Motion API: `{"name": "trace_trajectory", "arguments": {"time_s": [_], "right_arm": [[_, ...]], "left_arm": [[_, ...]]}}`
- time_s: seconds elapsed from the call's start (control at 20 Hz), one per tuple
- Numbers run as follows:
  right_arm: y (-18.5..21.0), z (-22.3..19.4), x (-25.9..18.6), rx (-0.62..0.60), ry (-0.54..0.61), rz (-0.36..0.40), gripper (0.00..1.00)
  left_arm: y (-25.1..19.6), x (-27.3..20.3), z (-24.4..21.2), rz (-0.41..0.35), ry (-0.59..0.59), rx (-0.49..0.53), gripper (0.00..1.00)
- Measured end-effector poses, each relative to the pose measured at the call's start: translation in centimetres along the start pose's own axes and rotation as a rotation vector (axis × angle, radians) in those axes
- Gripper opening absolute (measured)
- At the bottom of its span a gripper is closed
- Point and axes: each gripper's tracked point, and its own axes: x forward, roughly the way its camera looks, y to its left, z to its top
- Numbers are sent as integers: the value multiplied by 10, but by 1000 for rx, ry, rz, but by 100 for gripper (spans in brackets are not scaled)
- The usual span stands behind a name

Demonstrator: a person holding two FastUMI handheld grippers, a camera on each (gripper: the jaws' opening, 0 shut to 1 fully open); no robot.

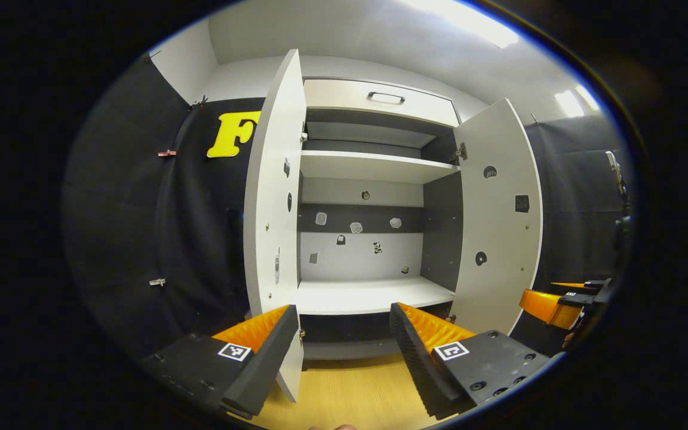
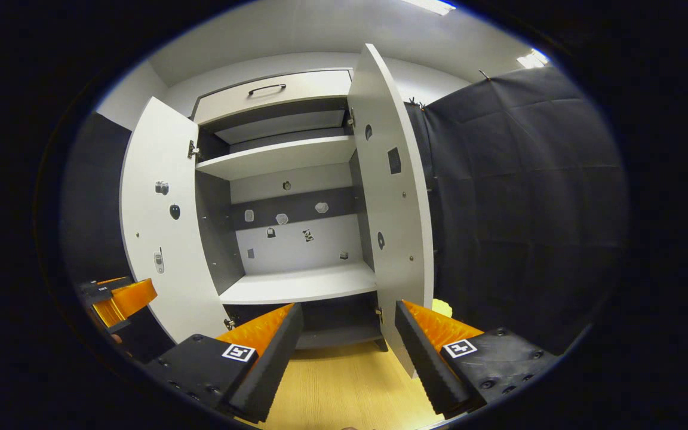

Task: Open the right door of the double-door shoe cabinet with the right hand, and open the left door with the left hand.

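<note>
Shoe cabinet (image 1: pixel 374 295) is sitting at frame centre in both views, left door (image 1: pixel 273 197) and right door (image 1: pixel 502 221) both standing swung wide. Left gripper (image 1: pixel 344 352) and right gripper (image 2: pixel 349 352) are hanging spread, gripping nothing, at lower centre.

Both doors of the shoe cabinet (image 1: pixel 374 239) stand swung outward, left door (image 1: pixel 275 197) and right door (image 1: pixel 502 221) flanking shelves (image 1: pixel 374 166), a drawer (image 1: pixel 380 98) above.
</note>
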Motion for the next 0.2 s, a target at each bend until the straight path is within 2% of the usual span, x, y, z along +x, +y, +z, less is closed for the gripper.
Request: {"name": "trace_trajectory", "arguments": {"time_s": [0.2], "right_arm": [[5, -4, 3, -20, 9, 15, 98]], "left_arm": [[4, -3, -3, 18, -8, 24, 95]]}}
